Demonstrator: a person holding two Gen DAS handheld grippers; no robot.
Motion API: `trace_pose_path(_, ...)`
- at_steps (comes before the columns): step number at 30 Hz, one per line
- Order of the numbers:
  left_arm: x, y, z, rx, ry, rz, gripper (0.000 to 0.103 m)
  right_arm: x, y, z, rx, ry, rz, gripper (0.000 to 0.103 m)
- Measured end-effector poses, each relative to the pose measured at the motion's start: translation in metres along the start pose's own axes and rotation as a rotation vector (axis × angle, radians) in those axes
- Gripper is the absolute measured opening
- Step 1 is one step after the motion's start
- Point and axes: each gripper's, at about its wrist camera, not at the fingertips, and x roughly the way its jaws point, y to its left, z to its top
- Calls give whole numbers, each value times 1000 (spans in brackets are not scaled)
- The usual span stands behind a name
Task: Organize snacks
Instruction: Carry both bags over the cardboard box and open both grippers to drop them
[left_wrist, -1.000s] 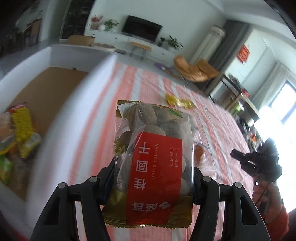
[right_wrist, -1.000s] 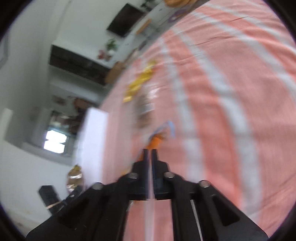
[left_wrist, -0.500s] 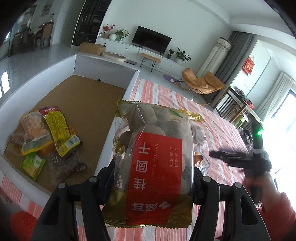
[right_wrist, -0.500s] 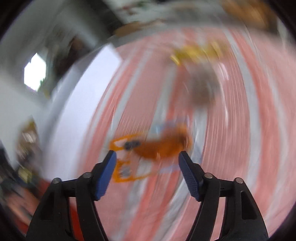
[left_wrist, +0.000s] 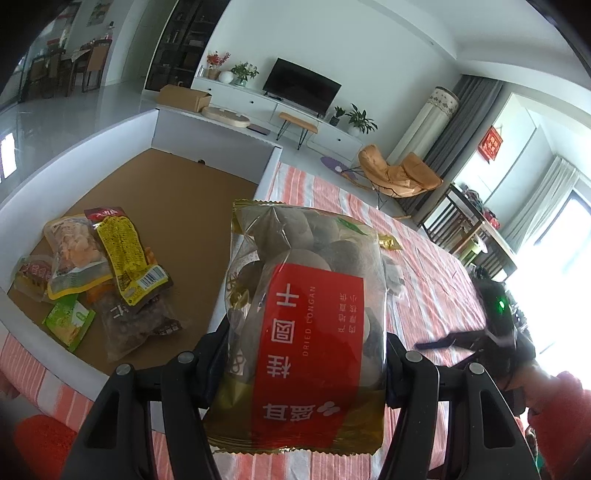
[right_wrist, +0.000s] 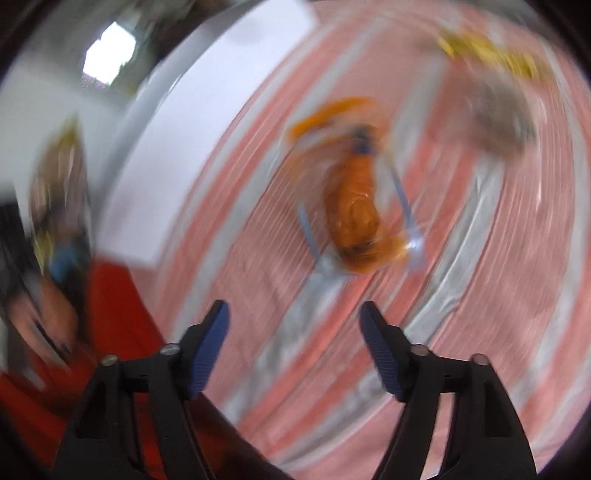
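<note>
Near the white box's (left_wrist: 240, 192) right wall, left gripper (left_wrist: 306, 354) clamps a crinkly clear dried longan bag (left_wrist: 303, 314); right gripper (right_wrist: 293, 343) gapes wide over a glossy orange snack packet (right_wrist: 354, 218).

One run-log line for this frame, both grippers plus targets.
left gripper: shut on dried longan bag | beside white box of snacks | right gripper: open, above orange snack packet on striped cloth | right view blurred

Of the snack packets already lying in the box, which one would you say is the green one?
It is the small green packet at the near edge of the pile in the white-walled box, beside the dark packet; the others are yellow, red or brown.
</note>
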Motion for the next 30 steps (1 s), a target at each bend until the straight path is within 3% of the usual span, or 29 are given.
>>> trace_pose_path(1, -1, 0, 0, -6, -6, 0, 62, -3, 15, 3, -102, -8, -122, 97)
trace_pose_path(3, -2, -1, 1, -13, -11, -5, 62, -6, 34, 18, -247, -66, -298, 99)
trace_pose_path(5, -1, -3, 1, -14, -9, -7, 62, 6, 30, 41, -187, -88, -328, 101)
trace_pose_path(8, -3, -7, 0, 0, -12, -5, 62, 48, 0, 59, 118, -3, -311, 100)
trace_pose_path(10, -2, -7, 0, 4, -10, -3, 62, 68, -7, 58, 236, -15, -289, 102)
trace_pose_path(11, -1, -8, 0, 5, -6, -2, 62, 71, 4, 59, 209, -64, -343, 102)
trace_pose_path(12, 1, -7, 0, 5, -2, -2, 62, 80, 16, 59, 150, -56, -400, 101)
trace_pose_path(14, 2, -7, -1, 4, 5, -8, 62, 77, 29, 55, 119, -89, -391, 84)
trace_pose_path(16, 2, -5, -2, -1, 5, -13, 62, 65, 30, 50, 113, -86, -359, 62)
trace_pose_path(18, 0, -2, 1, -10, 1, -18, 62, 48, 20, 43, 174, -115, -285, 48)
trace_pose_path(22, -10, 11, 11, -31, -27, -18, 62, 16, -4, 26, 340, -197, -68, 47)
trace_pose_path(26, -28, 36, 29, -36, -73, 44, 63, -5, -17, 10, 459, -300, 198, 47)
trace_pose_path(30, -39, 78, 54, -47, -97, 191, 63, -36, 36, 42, 368, -367, 357, 47)
